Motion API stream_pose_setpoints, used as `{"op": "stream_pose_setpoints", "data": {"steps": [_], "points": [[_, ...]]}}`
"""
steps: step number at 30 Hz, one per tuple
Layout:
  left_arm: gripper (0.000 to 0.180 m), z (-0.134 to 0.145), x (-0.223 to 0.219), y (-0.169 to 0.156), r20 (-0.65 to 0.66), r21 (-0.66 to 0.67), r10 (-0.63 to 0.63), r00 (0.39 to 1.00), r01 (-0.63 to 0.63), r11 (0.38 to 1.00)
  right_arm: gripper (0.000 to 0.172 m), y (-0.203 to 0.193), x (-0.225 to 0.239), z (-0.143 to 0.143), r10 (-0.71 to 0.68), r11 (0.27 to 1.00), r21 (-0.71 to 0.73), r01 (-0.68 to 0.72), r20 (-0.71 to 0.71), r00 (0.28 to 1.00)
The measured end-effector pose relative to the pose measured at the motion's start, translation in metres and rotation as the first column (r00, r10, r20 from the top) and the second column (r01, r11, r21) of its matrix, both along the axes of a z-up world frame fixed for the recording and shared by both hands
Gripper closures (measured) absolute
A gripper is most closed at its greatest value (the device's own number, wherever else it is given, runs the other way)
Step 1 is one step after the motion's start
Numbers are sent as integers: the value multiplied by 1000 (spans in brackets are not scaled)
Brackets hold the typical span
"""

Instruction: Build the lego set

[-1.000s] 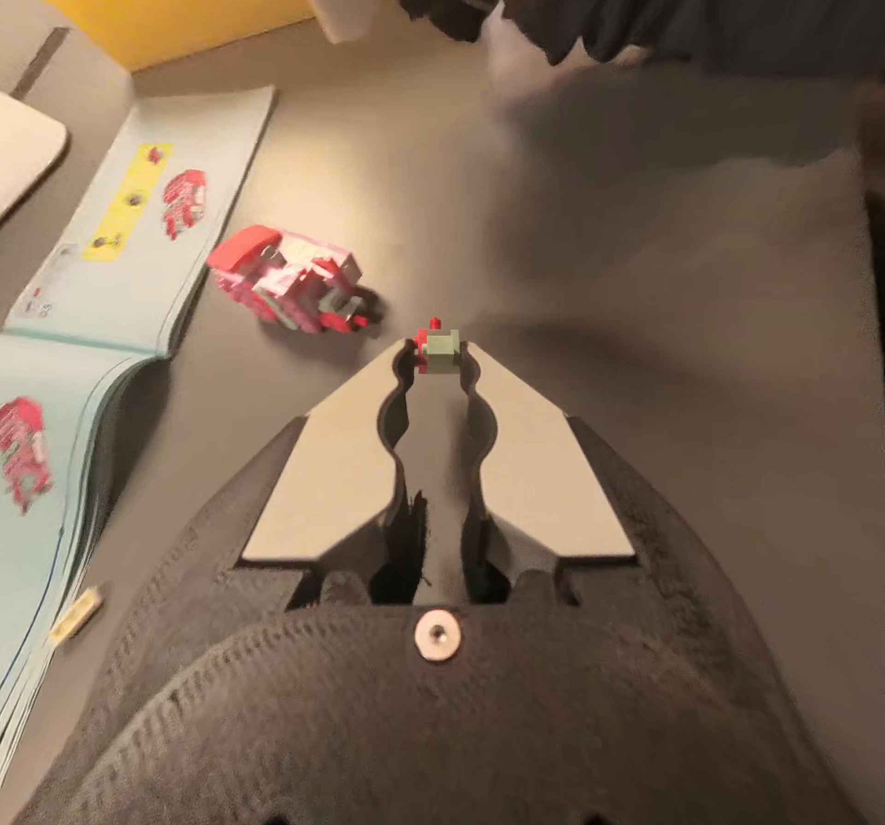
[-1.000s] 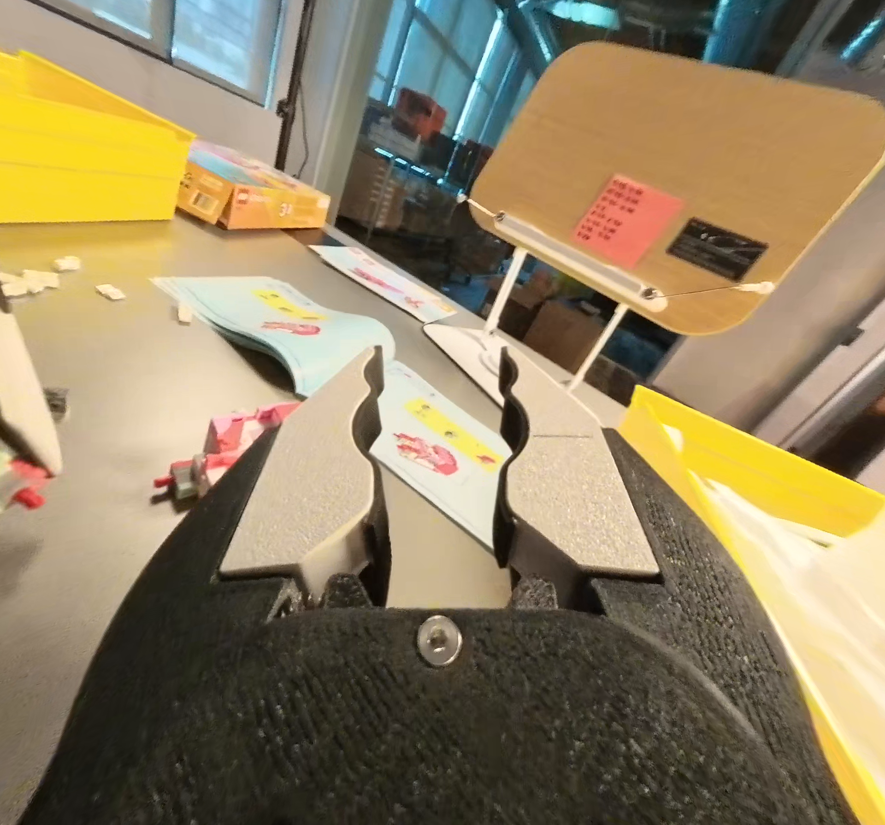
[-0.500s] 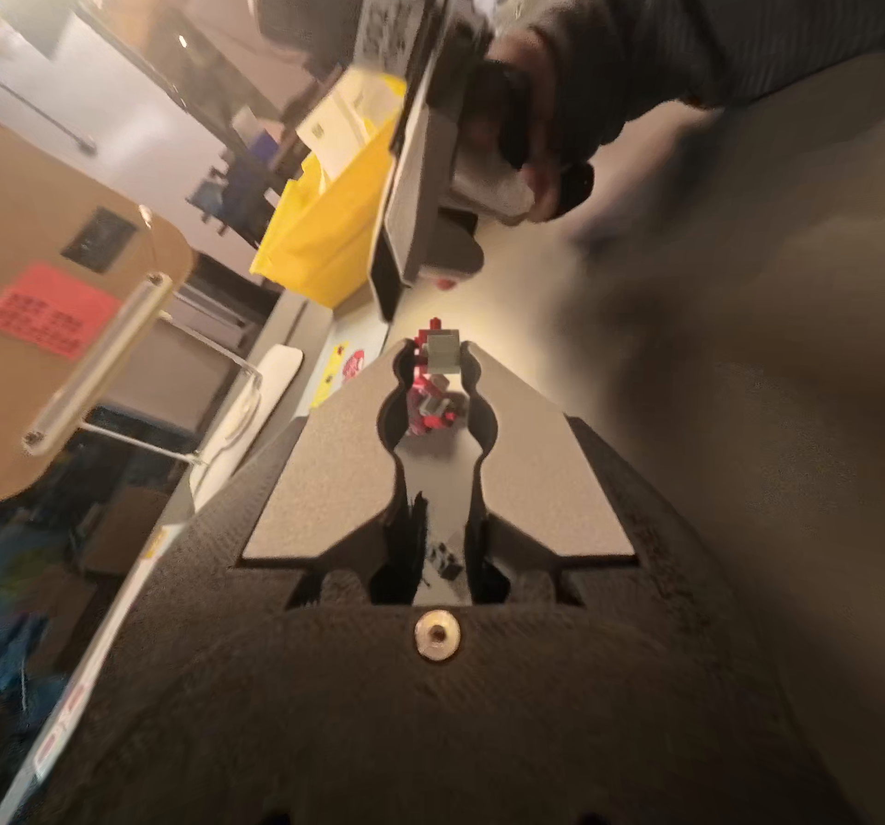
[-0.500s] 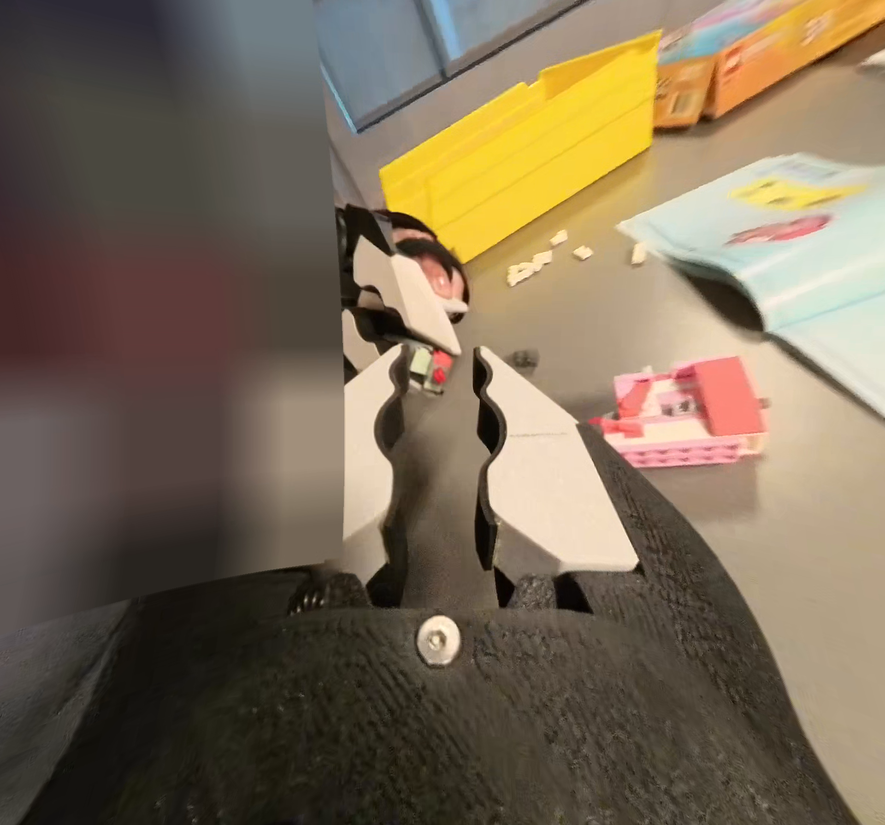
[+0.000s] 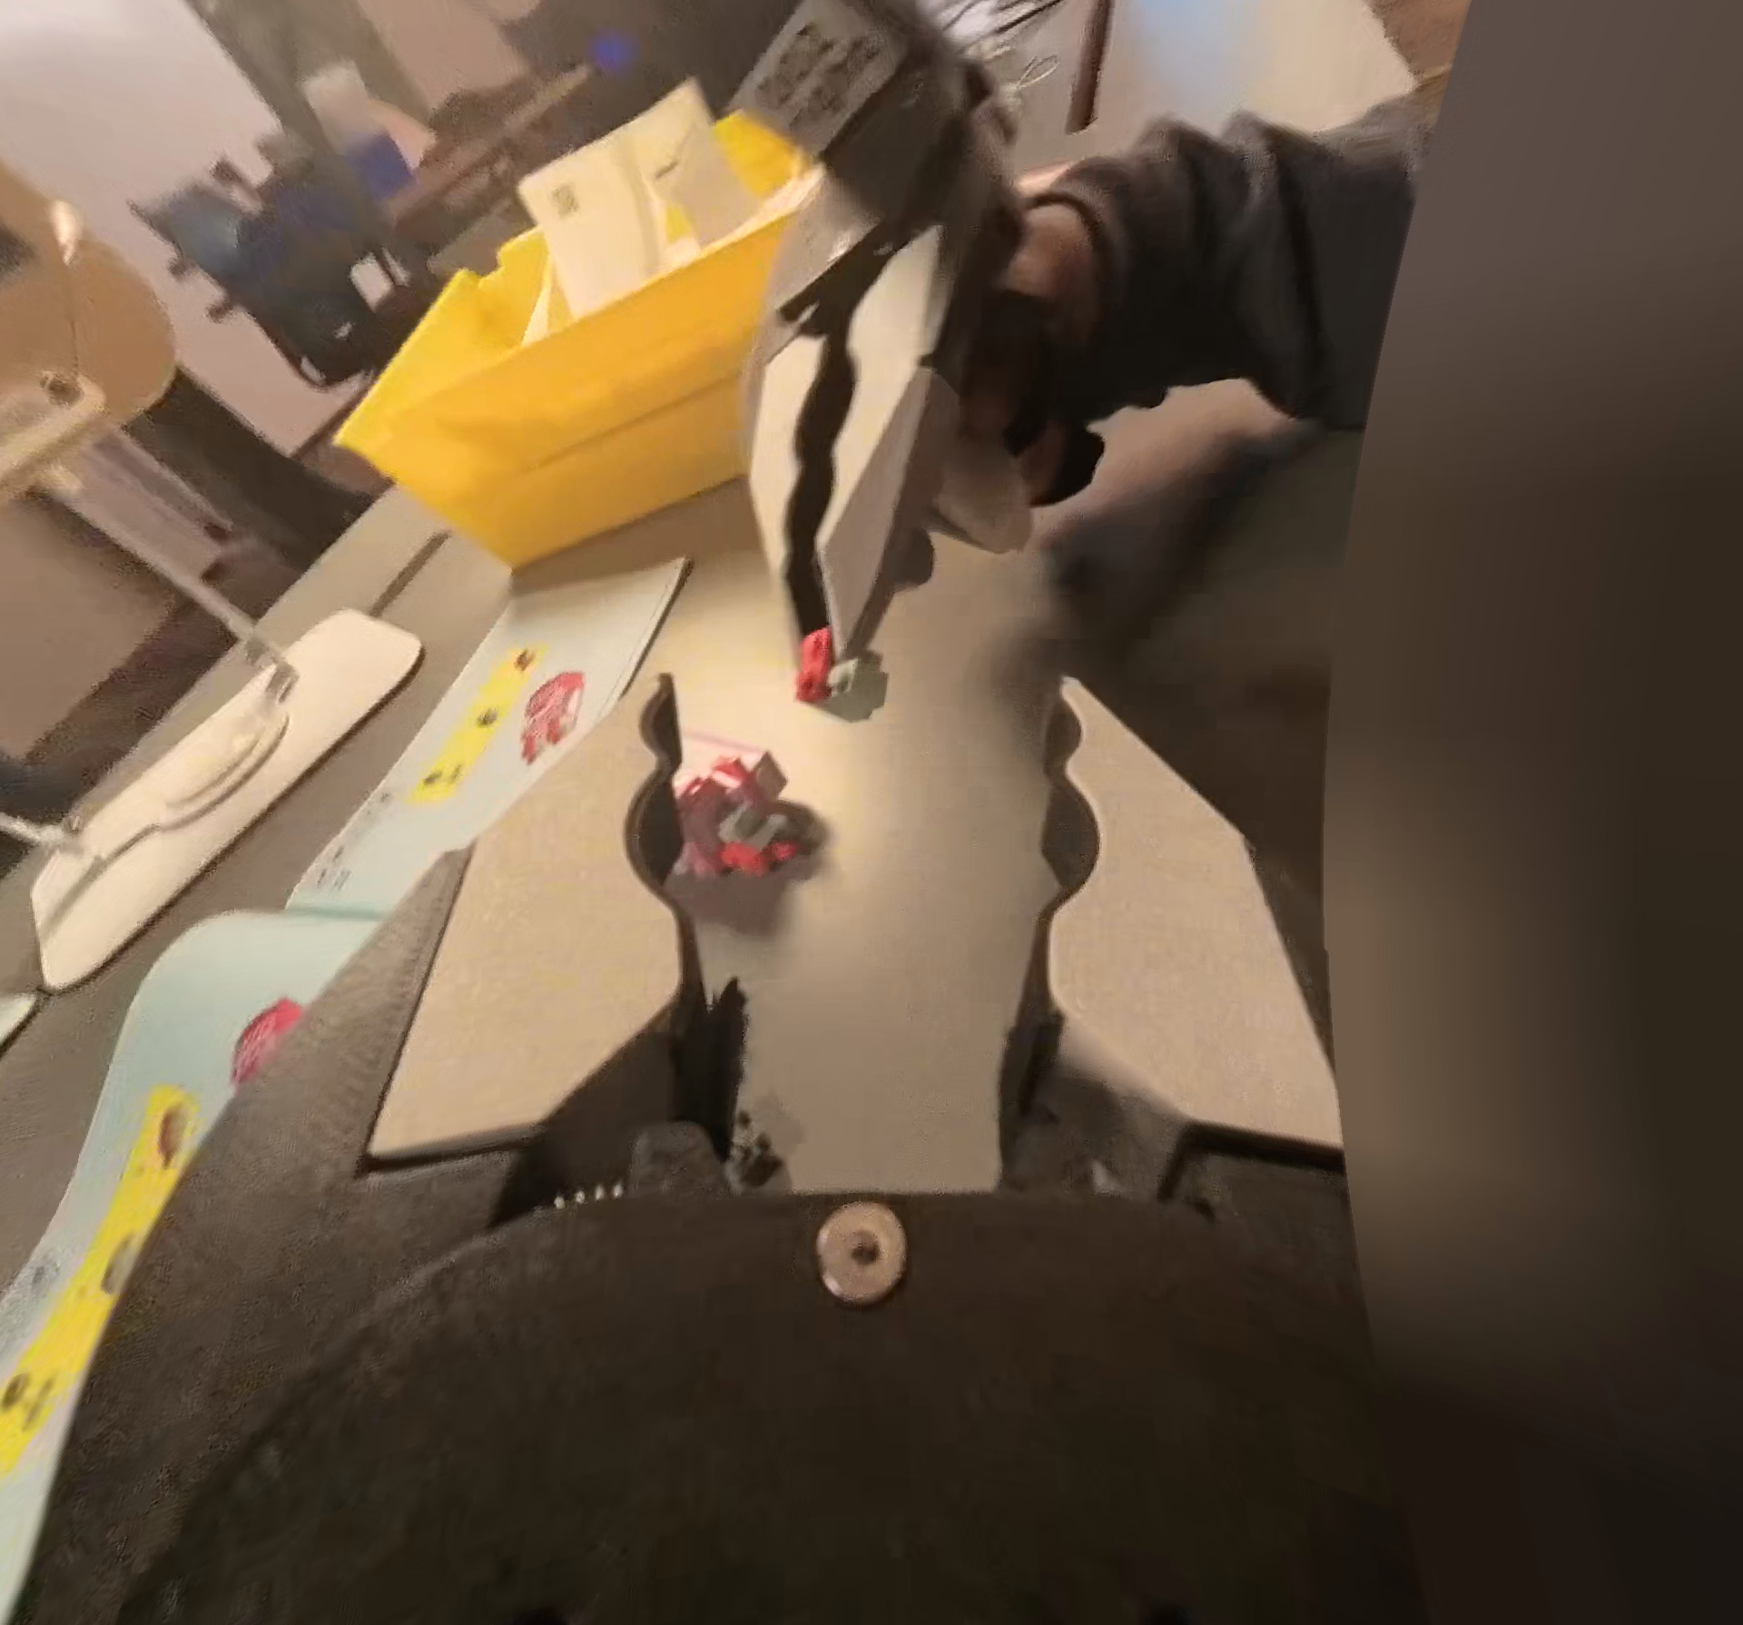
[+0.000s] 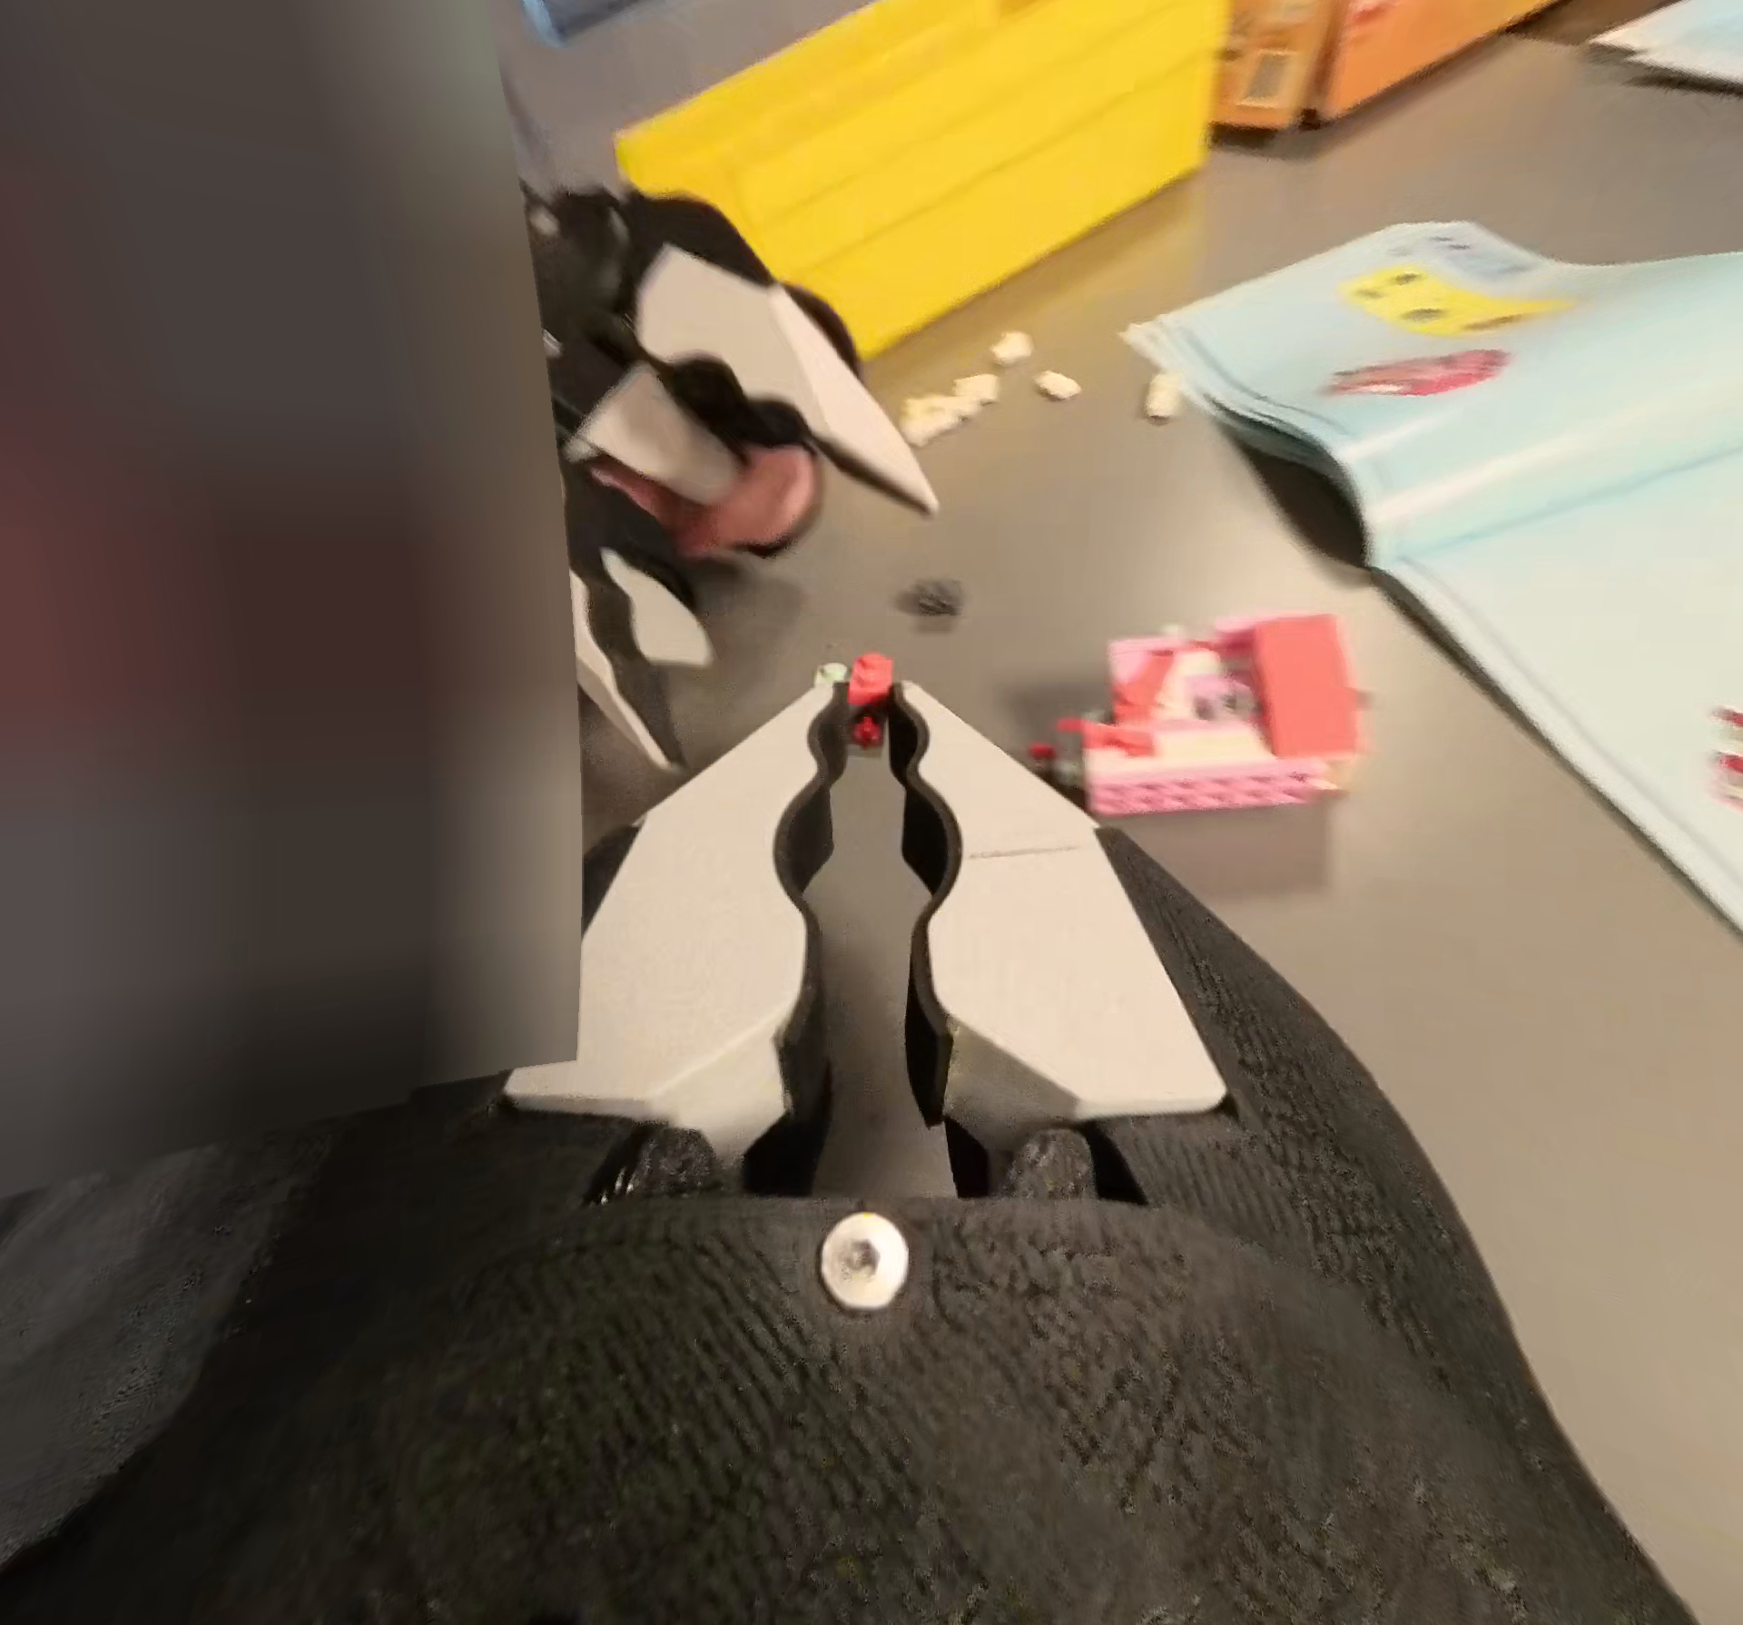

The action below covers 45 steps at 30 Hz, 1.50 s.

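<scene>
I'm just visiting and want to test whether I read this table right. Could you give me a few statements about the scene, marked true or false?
1. The right gripper pinches a small red and grey toy-brick piece at its fingertips. True.
2. The left gripper is clamped on the pink and red toy-brick model. False: its fingers stand wide apart, and the model lies on the grey table.
3. The open light-blue instruction booklet lies on the table. True.
4. The yellow plastic bin is empty. False: white paper packets stick out of it.
</scene>
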State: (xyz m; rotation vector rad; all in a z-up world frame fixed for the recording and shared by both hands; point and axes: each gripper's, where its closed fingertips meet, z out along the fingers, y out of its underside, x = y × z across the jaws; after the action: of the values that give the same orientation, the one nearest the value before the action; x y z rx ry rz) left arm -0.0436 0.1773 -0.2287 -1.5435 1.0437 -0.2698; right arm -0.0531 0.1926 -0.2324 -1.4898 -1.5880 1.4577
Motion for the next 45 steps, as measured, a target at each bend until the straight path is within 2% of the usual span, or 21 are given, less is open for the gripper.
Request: {"op": "stream_pose_setpoints", "data": {"steps": [1,4,7,9,12,15,16,19,21,24,26,28,30,34,35,37,39,42,45], "points": [[103,0,-6,6,5,-24,31,1000,-31,999,165,10,2,-5,-49,997,56,47,22,999],[100,-8,-20,21,8,-156,77,997,-75,985,165,23,9,-19,-112,977,194,93,89,990],[105,-15,-30,35,-33,-223,84,996,-89,971,165,37,17,-44,-169,946,309,101,204,964],[118,-14,-33,44,-20,-250,75,997,-78,965,165,40,19,-53,-180,939,329,97,234,955],[131,6,-34,60,109,-199,103,989,-80,977,165,41,19,-53,-178,936,340,94,225,958],[132,18,-42,64,180,-124,158,971,-137,983,165,43,24,-59,-187,928,363,88,249,950],[131,19,-47,64,183,-100,178,967,-162,982,161,44,27,-66,-192,924,374,77,281,940],[138,18,-59,60,182,-63,229,956,-221,973,146,38,27,-60,-155,941,334,62,259,953],[142,20,-62,60,205,-77,238,949,-227,971,139,39,24,-44,-164,949,294,109,170,972],[136,24,-63,62,252,-132,253,934,-226,965,119,50,9,-15,-240,943,241,228,22,970],[130,22,-66,63,255,-174,275,927,-235,956,96,57,-4,-18,-279,916,313,250,52,959],[129,18,-69,64,252,-204,280,926,-232,951,72,59,-16,-26,-272,900,383,207,123,954],[129,17,-70,63,261,-211,265,928,-213,954,66,55,-22,-35,-226,914,383,135,205,952],[128,14,-69,59,256,-219,213,943,-159,963,77,66,-19,-57,-192,895,446,6,373,908],[124,15,-64,55,256,-216,164,953,-109,970,81,67,-19,-59,-177,899,438,-17,398,900],[108,21,-45,34,284,-182,-25,958,80,980,94,66,-21,-57,-151,908,416,-36,407,901],[100,26,-36,23,287,-142,-116,951,162,976,109,65,-23,-55,-140,908,416,-41,394,909],[95,25,-34,19,229,-92,-140,963,165,982,111,63,-23,-57,-123,921,387,-48,404,907],[92,19,-36,23,174,-72,-113,978,127,989,111,62,-29,-48,-122,948,318,9,337,933]]}}
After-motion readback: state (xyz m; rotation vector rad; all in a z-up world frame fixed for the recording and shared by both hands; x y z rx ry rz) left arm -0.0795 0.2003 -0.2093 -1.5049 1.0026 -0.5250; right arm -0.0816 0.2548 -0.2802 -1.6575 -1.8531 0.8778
